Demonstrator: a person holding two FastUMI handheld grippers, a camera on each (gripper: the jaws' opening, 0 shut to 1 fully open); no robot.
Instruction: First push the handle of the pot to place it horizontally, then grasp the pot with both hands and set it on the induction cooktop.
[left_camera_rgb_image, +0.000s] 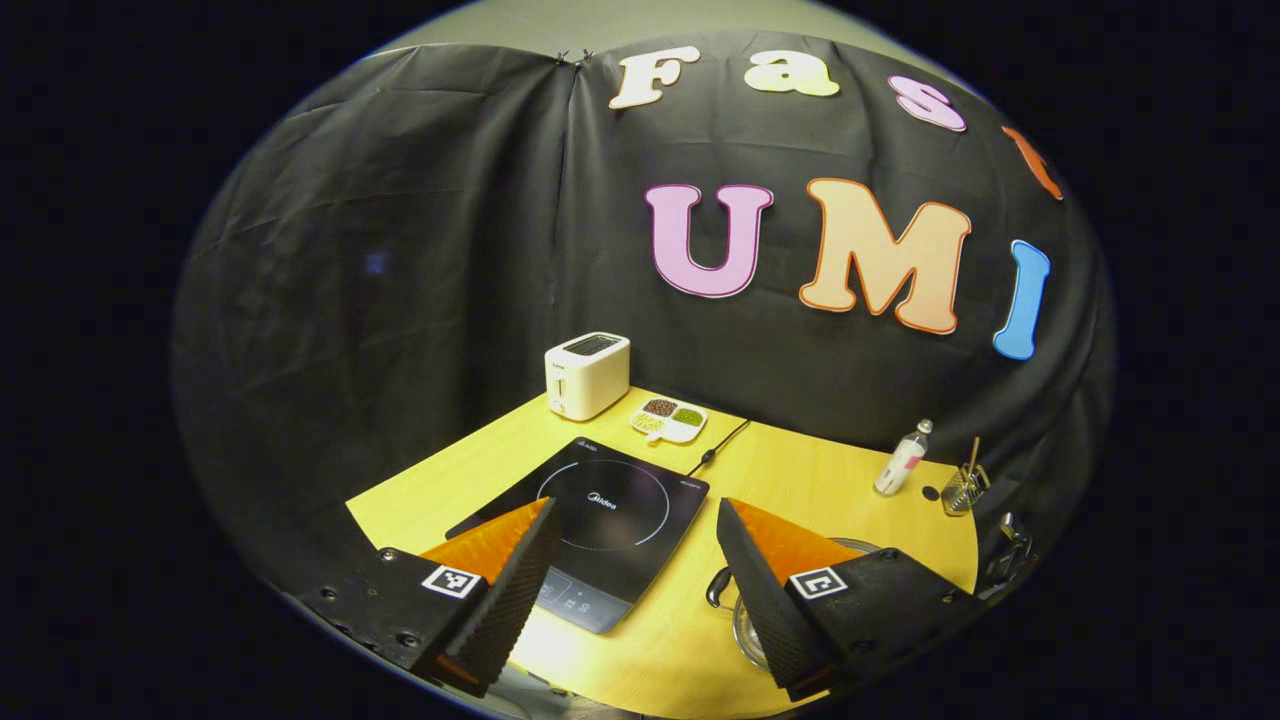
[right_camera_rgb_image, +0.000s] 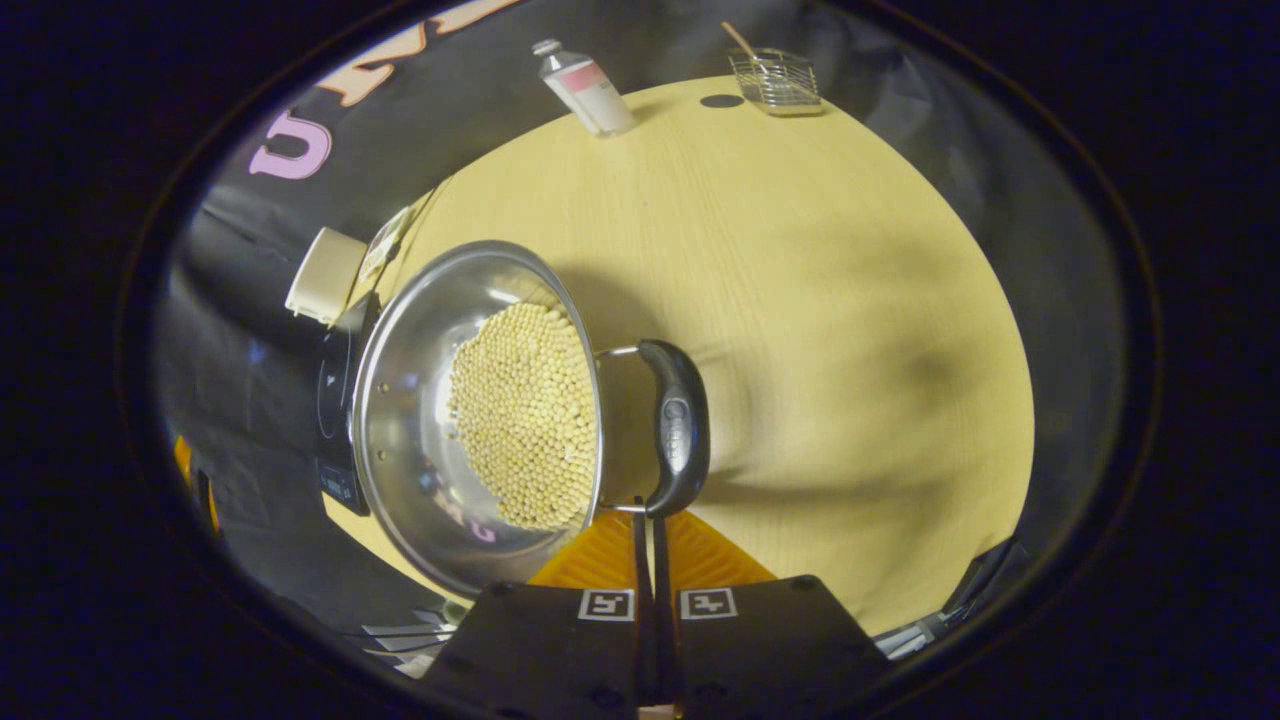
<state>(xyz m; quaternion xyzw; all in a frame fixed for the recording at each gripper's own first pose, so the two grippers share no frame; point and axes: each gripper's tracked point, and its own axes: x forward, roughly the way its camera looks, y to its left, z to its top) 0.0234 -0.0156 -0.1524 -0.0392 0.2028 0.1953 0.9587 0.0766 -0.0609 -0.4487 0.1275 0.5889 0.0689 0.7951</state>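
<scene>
A steel pot (right_camera_rgb_image: 420, 400) holding pale beans stands on the yellow table (right_camera_rgb_image: 820, 300). Its black side handle (right_camera_rgb_image: 678, 425) lies across the right gripper view. My right gripper (right_camera_rgb_image: 648, 515) is shut with nothing between its fingers, and its tips rest against the handle's near end. The black induction cooktop (left_camera_rgb_image: 600, 510) lies in the middle of the left gripper view, where my left gripper (left_camera_rgb_image: 635, 505) hangs open above its near edge. Behind the left gripper's right finger I see part of the pot (left_camera_rgb_image: 745, 625) and its other handle (left_camera_rgb_image: 715, 588). The cooktop (right_camera_rgb_image: 335, 400) sits just beyond the pot.
A white toaster (left_camera_rgb_image: 587, 373) and a divided dish of beans (left_camera_rgb_image: 668, 420) stand behind the cooktop, whose cord (left_camera_rgb_image: 720, 445) runs off to the back. A bottle (left_camera_rgb_image: 903, 458) and a wire basket (left_camera_rgb_image: 965, 488) sit at the table's far right.
</scene>
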